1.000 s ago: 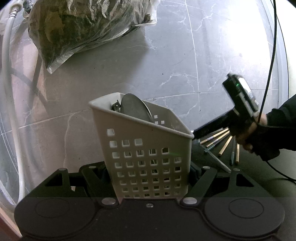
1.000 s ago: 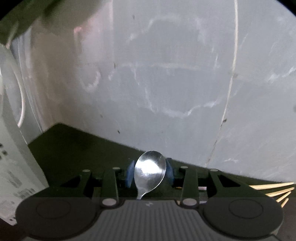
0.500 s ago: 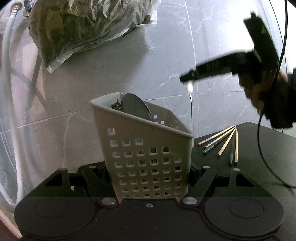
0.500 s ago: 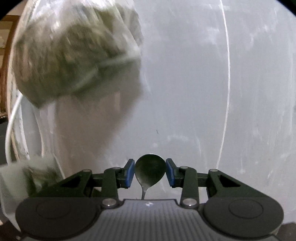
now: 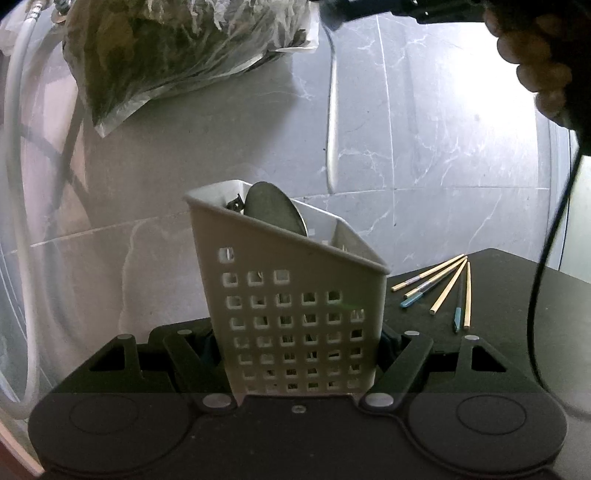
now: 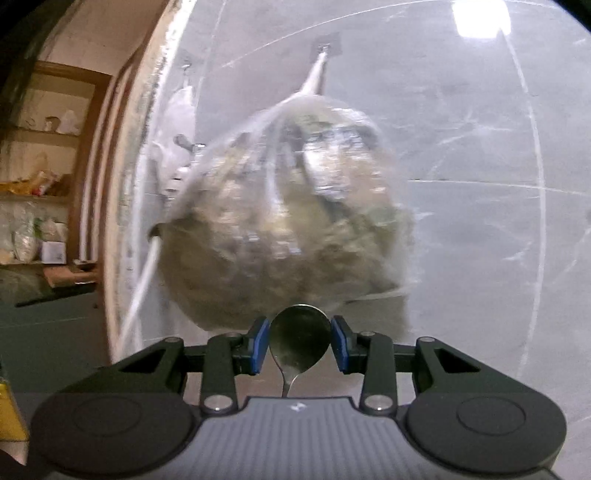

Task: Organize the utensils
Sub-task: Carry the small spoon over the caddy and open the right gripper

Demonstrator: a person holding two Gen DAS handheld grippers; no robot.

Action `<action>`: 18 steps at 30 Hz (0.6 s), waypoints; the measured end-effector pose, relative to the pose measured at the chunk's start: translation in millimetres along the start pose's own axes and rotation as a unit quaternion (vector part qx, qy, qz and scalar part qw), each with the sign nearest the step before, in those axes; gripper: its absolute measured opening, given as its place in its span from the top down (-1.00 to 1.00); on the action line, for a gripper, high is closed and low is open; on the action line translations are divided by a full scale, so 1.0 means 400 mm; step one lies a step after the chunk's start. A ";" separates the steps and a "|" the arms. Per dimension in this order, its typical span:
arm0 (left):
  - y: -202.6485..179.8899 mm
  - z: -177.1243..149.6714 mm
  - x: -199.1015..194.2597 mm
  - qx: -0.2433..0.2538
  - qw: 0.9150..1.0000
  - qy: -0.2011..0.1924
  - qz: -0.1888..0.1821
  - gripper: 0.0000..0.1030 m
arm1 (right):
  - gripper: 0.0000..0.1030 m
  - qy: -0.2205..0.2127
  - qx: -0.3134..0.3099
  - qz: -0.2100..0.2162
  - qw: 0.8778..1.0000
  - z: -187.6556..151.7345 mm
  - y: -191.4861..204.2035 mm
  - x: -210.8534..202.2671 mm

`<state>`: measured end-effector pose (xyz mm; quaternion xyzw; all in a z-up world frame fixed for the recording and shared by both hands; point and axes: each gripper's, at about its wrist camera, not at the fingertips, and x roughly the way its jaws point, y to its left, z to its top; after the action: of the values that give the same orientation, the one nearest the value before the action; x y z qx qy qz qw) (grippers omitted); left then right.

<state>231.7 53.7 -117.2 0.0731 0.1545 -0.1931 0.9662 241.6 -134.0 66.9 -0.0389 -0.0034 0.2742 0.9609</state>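
Note:
A white perforated utensil caddy (image 5: 295,314) stands tilted between the fingers of my left gripper (image 5: 299,343), which is shut on its lower sides. A large dark metal spoon bowl (image 5: 273,210) sticks up out of the caddy. My right gripper (image 6: 300,343) is shut on a steel spoon (image 6: 300,332), its bowl clamped between the blue pads (image 6: 258,341). In the left wrist view that gripper (image 5: 343,11) is at the top edge, high above the caddy, with the spoon's handle (image 5: 332,110) hanging down, blurred. Several chopsticks (image 5: 443,288) lie on the black table (image 5: 517,314).
A clear plastic bag of greens (image 5: 177,48) hangs on the grey marble wall above left of the caddy; it fills the right wrist view (image 6: 288,221). A white hose (image 5: 18,184) runs down the left. A person's hand (image 5: 535,55) and a black cable (image 5: 546,258) are at the right.
The right gripper has risen with the spoon from beside the chopsticks to high above the caddy, its view swinging onto the bag. The left gripper and the caddy stayed still.

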 end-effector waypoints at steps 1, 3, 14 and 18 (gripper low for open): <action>0.000 0.000 0.000 -0.001 1.000 0.000 0.000 -0.50 | 0.23 0.005 0.001 0.006 1.000 -0.006 0.014 0.006; 0.002 0.000 0.000 -0.002 1.000 0.001 -0.001 -0.50 | 0.23 0.019 0.001 0.012 1.000 -0.037 0.026 0.005; 0.008 -0.001 0.005 -0.012 1.000 0.002 -0.001 -0.49 | 0.22 0.128 0.016 0.031 0.991 -0.160 0.090 0.052; 0.011 -0.003 0.011 -0.018 1.000 0.010 -0.001 -0.49 | 0.20 0.172 0.027 0.020 0.985 -0.181 0.105 0.076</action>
<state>237.1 56.5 -119.3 0.0570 0.1676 -0.1908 0.9655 247.5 -87.7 -9.0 -0.0595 0.1697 0.2827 0.9422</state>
